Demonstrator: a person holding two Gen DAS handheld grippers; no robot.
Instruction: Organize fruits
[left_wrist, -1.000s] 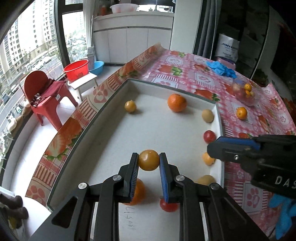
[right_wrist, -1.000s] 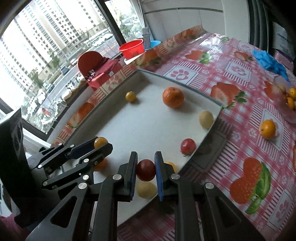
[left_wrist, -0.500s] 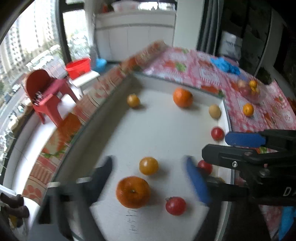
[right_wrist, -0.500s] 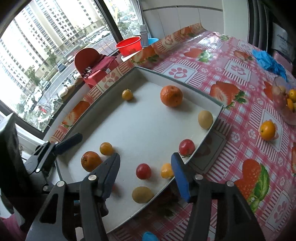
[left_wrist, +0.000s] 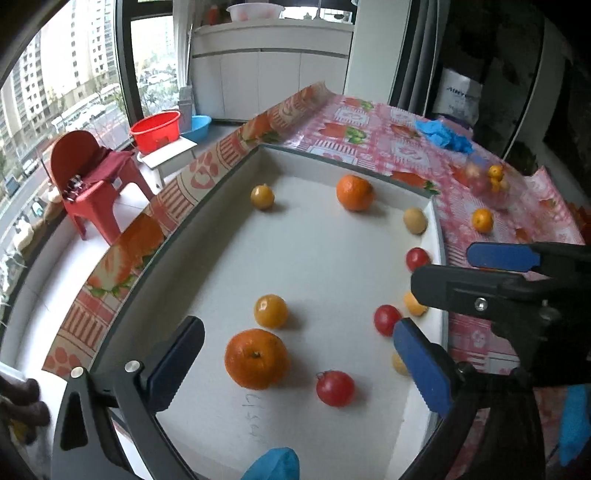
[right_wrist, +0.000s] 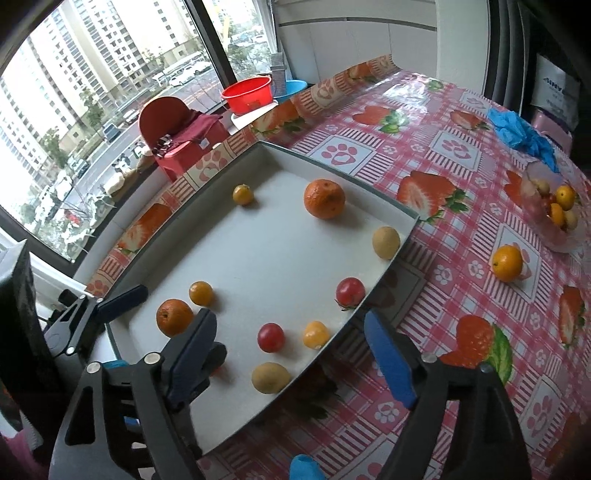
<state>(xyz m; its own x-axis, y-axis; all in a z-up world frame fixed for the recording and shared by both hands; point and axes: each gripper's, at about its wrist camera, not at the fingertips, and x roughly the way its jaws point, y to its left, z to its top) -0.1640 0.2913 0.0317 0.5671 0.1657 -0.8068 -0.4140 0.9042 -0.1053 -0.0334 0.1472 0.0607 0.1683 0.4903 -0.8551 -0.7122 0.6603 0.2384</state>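
Observation:
A white tray (left_wrist: 207, 251) (right_wrist: 391, 258) holds several fruits. My left gripper (left_wrist: 299, 362) is open and empty above its near end, over a large orange (left_wrist: 256, 358) and a red tomato (left_wrist: 335, 388); a small yellow-orange fruit (left_wrist: 270, 311) lies just beyond. My right gripper (right_wrist: 291, 354) is open and empty above a dark red tomato (right_wrist: 270, 336), a yellow fruit (right_wrist: 316, 334) and a tan fruit (right_wrist: 270, 377). The far end holds another orange (right_wrist: 324, 198), a small yellow fruit (right_wrist: 242, 194), a tan fruit (right_wrist: 385, 242) and a red tomato (right_wrist: 350, 292).
The tray sits on a table with a pink strawberry-print cloth (right_wrist: 461, 177). A loose orange (right_wrist: 507, 263) and a clear bowl of small fruits (right_wrist: 550, 214) stand to the right. Blue gloves (right_wrist: 524, 134) lie at the far edge. A window and red chair (left_wrist: 92, 181) are left.
Both grippers opened and pulled back and up. The left let go of the small yellow-orange fruit and the right let go of the dark red tomato; both now rest in the tray.

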